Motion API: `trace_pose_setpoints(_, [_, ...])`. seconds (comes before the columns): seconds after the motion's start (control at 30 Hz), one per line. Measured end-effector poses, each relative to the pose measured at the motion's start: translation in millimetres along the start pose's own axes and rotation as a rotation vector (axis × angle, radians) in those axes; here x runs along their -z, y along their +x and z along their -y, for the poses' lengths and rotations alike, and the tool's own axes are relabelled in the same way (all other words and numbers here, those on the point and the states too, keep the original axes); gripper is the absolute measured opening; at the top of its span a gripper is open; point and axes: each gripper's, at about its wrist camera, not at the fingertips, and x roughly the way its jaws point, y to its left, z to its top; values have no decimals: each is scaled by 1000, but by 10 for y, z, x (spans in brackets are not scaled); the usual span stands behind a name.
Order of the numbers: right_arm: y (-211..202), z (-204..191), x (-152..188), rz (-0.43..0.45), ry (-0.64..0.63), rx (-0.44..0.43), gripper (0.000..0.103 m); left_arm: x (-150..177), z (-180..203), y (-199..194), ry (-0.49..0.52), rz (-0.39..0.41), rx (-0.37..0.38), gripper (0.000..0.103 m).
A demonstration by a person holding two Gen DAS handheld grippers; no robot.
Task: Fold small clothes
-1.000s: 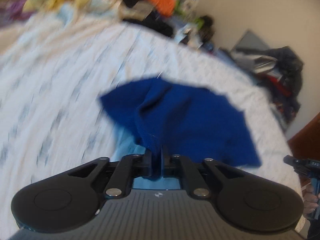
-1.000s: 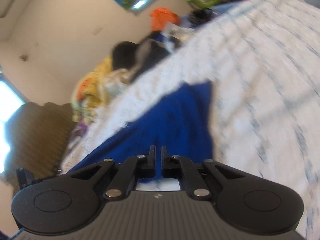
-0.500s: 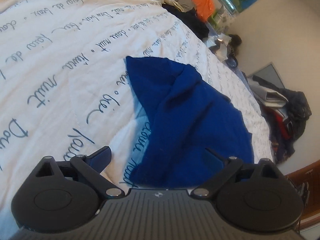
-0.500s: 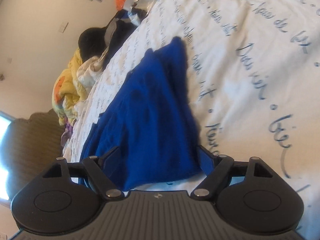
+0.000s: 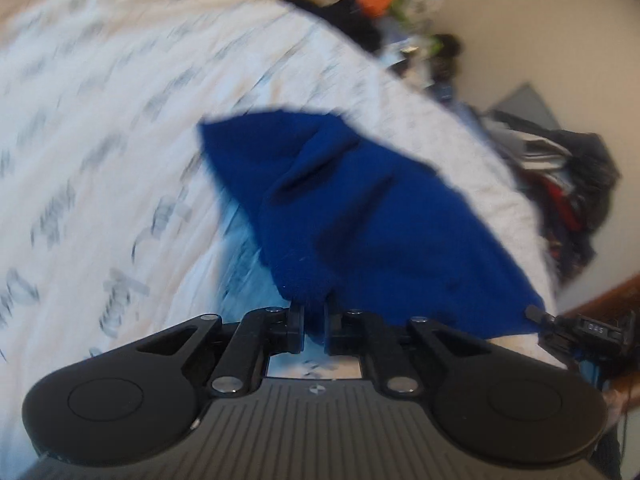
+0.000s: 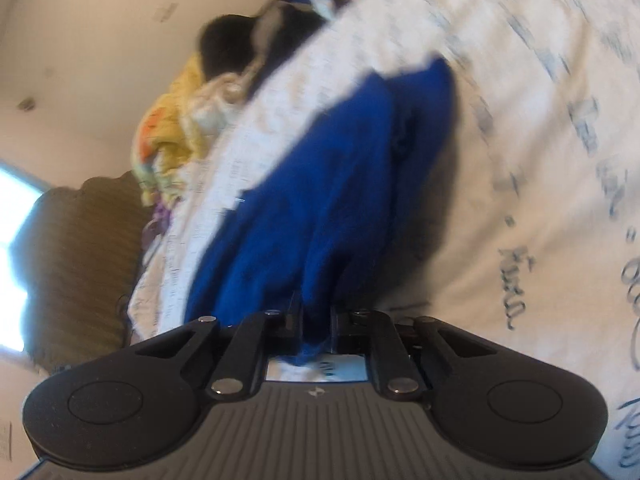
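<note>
Blue cloth (image 5: 360,216) is what both hands are working, and it lies rumpled across the bed's white sheet (image 5: 100,128) printed with dark script, with a heap of yellow and dark clothes (image 6: 180,120) past the far edge. Left tongs (image 5: 314,320) reach low and level over the bed, pinching the near hem with a bunched fold between the closed tips. Right tongs (image 6: 316,320) do likewise, clamped on another bunched edge of it (image 6: 320,200).
</note>
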Motion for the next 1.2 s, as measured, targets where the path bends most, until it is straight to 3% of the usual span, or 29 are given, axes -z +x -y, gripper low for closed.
trace_pose_setpoints(0.07, [-294,-200,17,10,-67,-30,10,-85,66,-331,88,25,22,10])
trace_pose_setpoints(0.17, [-615,-308,256,-37,-126,-33,10,41,2,-546,189,-16,-42,11])
trace_pose_setpoints(0.23, [-643,-239,528,-103,-151,59,14,241,-240,-435,191,-95,-88,16])
trace_pose_setpoints(0.3, [-522,-26,809,-155,-116,213,21,398,-500,-316,168,-150,-172,15])
trace_pose_setpoints(0.33, [-474,91,904,-170,-80,252,22,418,-576,-323,154,-130,-224,16])
trace_pose_setpoints(0.4, [-538,196,909,-116,-22,222,28,315,-561,-417,155,-50,-267,17])
trace_pose_setpoints(0.43, [-606,192,828,-64,4,230,34,219,-482,-472,182,-1,-257,26])
trace_pose_setpoints(0.47, [-669,151,728,-4,0,240,41,121,-348,-506,224,56,-243,47])
trace_pose_setpoints(0.5, [-725,80,600,67,-30,246,69,24,-172,-512,282,119,-233,62])
trace_pose_setpoints(0.53, [-755,7,471,135,-70,241,92,-45,11,-486,341,179,-234,87])
trace_pose_setpoints(0.57, [-744,-54,355,182,-105,230,93,-100,172,-428,404,236,-241,92])
trace_pose_setpoints(0.6, [-678,-85,198,197,-143,211,93,-153,393,-282,493,281,-251,90])
trace_pose_setpoints(0.67, [-461,-121,-81,202,-183,212,93,-187,696,118,663,299,-299,77])
trace_pose_setpoints(0.73, [-200,-149,-290,195,-241,270,92,-194,845,581,758,237,-339,58])
trace_pose_setpoints(0.83, [211,-169,-464,164,-337,385,84,-179,851,1101,808,113,-320,53])
trace_pose_setpoints(0.97, [560,-89,-453,83,-350,379,69,-244,772,1389,818,88,-353,53])
trace_pose_setpoints(1.0, [629,-87,-453,70,-357,386,64,-294,728,1421,805,78,-359,49])
trace_pose_setpoints(1.03, [690,-83,-443,55,-364,386,52,-327,693,1425,791,75,-366,23])
trace_pose_setpoints(1.07, [751,-81,-440,41,-370,377,40,-381,663,1448,770,67,-369,13])
trace_pose_setpoints(1.1, [798,-80,-437,28,-376,375,12,-456,627,1396,724,69,-363,13])
trace_pose_setpoints(1.2, [727,-172,-426,65,-416,379,8,-671,595,1173,620,159,-329,13])
